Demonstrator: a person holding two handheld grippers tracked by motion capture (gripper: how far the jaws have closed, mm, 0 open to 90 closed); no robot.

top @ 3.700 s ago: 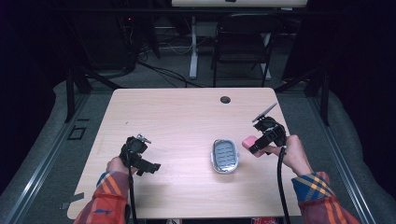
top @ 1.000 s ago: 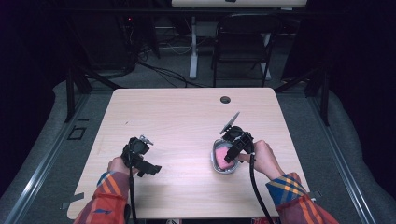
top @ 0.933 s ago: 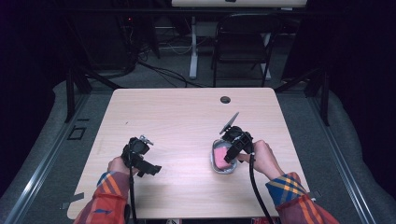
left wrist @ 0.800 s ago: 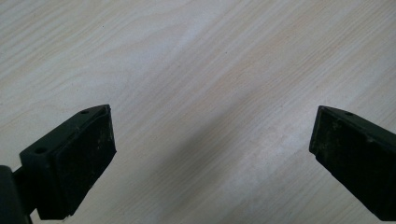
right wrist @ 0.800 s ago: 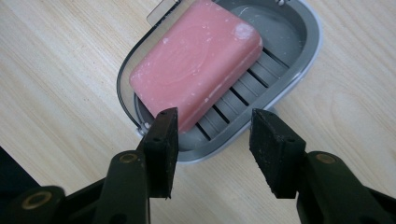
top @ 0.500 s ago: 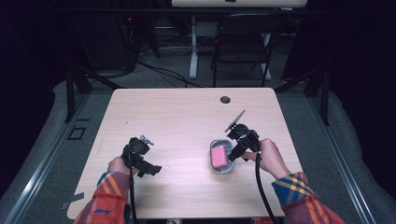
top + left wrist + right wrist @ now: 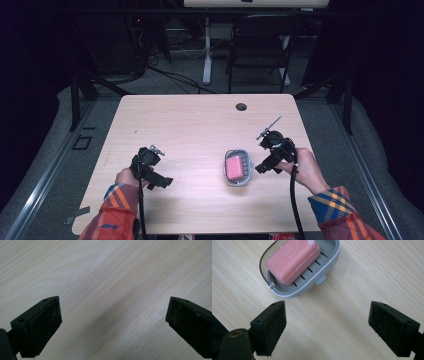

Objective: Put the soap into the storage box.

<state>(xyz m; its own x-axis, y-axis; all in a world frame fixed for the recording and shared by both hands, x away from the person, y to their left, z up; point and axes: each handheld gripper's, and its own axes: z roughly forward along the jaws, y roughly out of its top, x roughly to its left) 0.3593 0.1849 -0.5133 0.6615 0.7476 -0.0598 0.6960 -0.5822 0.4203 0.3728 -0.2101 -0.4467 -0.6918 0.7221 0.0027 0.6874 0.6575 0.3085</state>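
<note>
High view overlooks the table (image 7: 200,120); tool views look down close.

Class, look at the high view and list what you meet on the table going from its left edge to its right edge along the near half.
left hand-held gripper → soap dish holding the pink soap → right hand-held gripper

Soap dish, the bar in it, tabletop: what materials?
Soap dish: looks like smooth grey moulded plastic, with a slotted floor and a slight sheen. Bar: pink soap, matte and waxy, with whitish scuffs. Tabletop: pale wood-grain surface, probably laminate; solid wood is possible.
</note>
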